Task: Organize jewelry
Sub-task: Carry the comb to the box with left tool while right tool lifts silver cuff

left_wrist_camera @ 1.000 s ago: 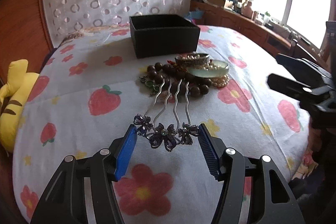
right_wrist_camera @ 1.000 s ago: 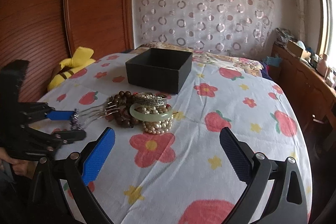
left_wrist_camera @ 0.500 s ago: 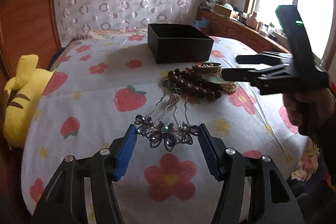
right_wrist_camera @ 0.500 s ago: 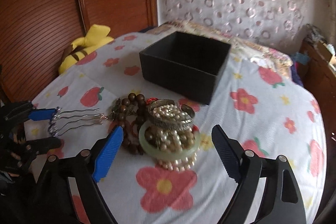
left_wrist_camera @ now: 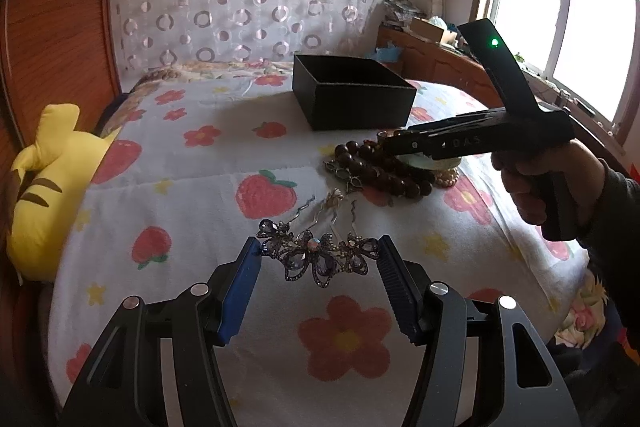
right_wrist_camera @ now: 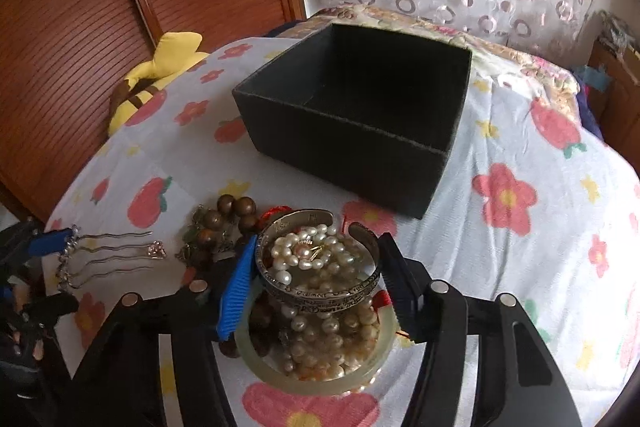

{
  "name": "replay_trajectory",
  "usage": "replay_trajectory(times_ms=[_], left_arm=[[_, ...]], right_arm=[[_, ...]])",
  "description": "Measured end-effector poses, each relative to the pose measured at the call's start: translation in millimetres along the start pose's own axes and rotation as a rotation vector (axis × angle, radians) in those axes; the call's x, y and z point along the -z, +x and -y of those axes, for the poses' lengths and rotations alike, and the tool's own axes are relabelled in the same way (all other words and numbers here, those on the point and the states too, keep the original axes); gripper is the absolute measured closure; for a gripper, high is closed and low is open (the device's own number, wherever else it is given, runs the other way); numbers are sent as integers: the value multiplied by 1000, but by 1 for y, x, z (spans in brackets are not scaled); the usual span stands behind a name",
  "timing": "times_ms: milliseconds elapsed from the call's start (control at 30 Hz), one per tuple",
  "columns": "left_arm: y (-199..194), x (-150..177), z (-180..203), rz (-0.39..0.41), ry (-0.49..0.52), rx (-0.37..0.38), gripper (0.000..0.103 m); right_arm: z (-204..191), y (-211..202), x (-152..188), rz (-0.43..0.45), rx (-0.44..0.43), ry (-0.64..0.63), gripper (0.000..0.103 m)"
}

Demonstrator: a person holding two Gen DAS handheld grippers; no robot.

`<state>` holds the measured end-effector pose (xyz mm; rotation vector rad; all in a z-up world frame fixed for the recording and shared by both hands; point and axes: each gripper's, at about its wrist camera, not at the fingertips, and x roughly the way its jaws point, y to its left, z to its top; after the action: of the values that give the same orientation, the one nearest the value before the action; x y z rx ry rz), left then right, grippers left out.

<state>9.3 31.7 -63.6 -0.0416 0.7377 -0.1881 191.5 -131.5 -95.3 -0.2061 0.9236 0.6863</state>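
Note:
My left gripper (left_wrist_camera: 318,261) is shut on the purple jewelled hair comb (left_wrist_camera: 316,255), holding its flower head just above the bed, prongs pointing away. The comb also shows in the right wrist view (right_wrist_camera: 100,259). My right gripper (right_wrist_camera: 316,259) sits around the silver cuff bracelet (right_wrist_camera: 320,291), with both pads against its sides. The cuff rests on a heap of pearls (right_wrist_camera: 312,259) over a green jade bangle (right_wrist_camera: 312,379). Brown wooden beads (right_wrist_camera: 228,215) lie beside the heap. The empty black box (right_wrist_camera: 360,115) stands behind them.
The bed has a white flower-and-strawberry sheet (left_wrist_camera: 200,187). A yellow plush toy (left_wrist_camera: 44,179) lies at its left edge by a wooden panel. A wooden cabinet (left_wrist_camera: 432,59) with clutter stands under the window at the far right.
My right gripper has come down over the jewelry heap and closed its pads onto the silver cuff. My left gripper has drawn back with the hair comb, away from the heap.

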Motion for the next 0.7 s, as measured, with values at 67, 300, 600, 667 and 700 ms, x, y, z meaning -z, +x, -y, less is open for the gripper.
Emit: replay_trajectory(times_ms=[67,300,600,667,700], left_arm=[[-1,-2,-1,7,3,3,46],[-4,-12,-1,35,17,2,46],[-11,-39,3,95,50,-1,46],[-11,-46,4,106,56,-4,46],[-11,-49,4,112,59,-6,46]], right_arm=[[-2,-3,0,8,-1,-15,40],[3,-30,-9,76,-4,-31,40],[21,-55,-18,135,26,-25,40],[24,-55,-21,142,33,-24,40],[26,-55,-23,147,36,-23,40]])
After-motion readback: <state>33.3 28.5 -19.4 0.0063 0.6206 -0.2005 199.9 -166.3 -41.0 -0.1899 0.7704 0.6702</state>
